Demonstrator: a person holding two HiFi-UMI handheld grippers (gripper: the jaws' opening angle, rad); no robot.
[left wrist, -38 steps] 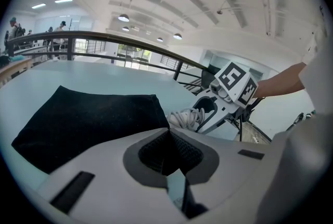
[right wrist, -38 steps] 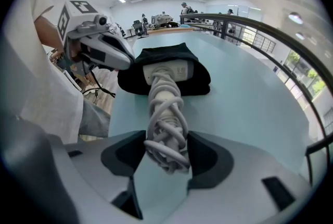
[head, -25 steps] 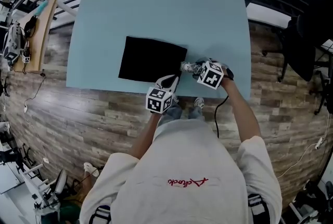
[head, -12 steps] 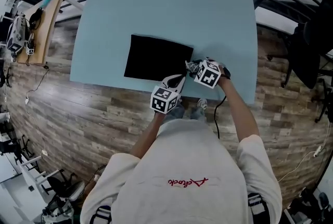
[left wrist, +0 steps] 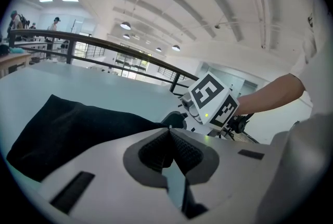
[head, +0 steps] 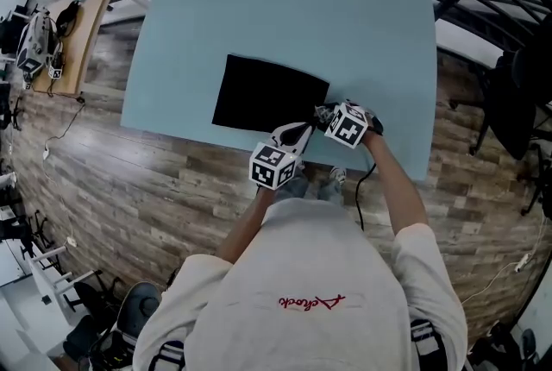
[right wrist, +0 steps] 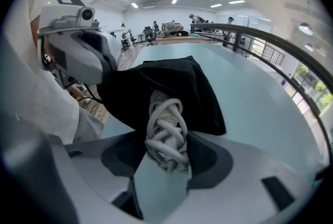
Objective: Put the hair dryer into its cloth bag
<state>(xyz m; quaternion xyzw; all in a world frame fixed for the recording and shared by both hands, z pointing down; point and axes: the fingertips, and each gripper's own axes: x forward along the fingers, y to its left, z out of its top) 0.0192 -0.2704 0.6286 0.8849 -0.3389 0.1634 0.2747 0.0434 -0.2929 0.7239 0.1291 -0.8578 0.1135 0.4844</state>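
Note:
A black cloth bag (head: 267, 93) lies flat on the pale blue table (head: 362, 24). My left gripper (head: 302, 133) is at the bag's near right corner, shut on the cloth edge, which rises to the jaw tips (left wrist: 167, 129). My right gripper (head: 323, 113) is just right of that corner. It is shut on the hair dryer (right wrist: 166, 129), a part wound in white cord. Its front end reaches under the raised black cloth (right wrist: 177, 82), and the rest of the dryer is hidden. In the left gripper view the right gripper's marker cube (left wrist: 210, 100) sits close behind the bag (left wrist: 78, 124).
The table's near edge runs right under both grippers. A dark cable (head: 362, 188) hangs from the right hand toward the wood floor. A wooden bench (head: 78, 33) with gear stands at the left, a black chair (head: 526, 93) at the right, railings behind.
The right gripper with the hair dryer has moved left, closer to the bag's right edge. The left gripper stays at the bag's corner.

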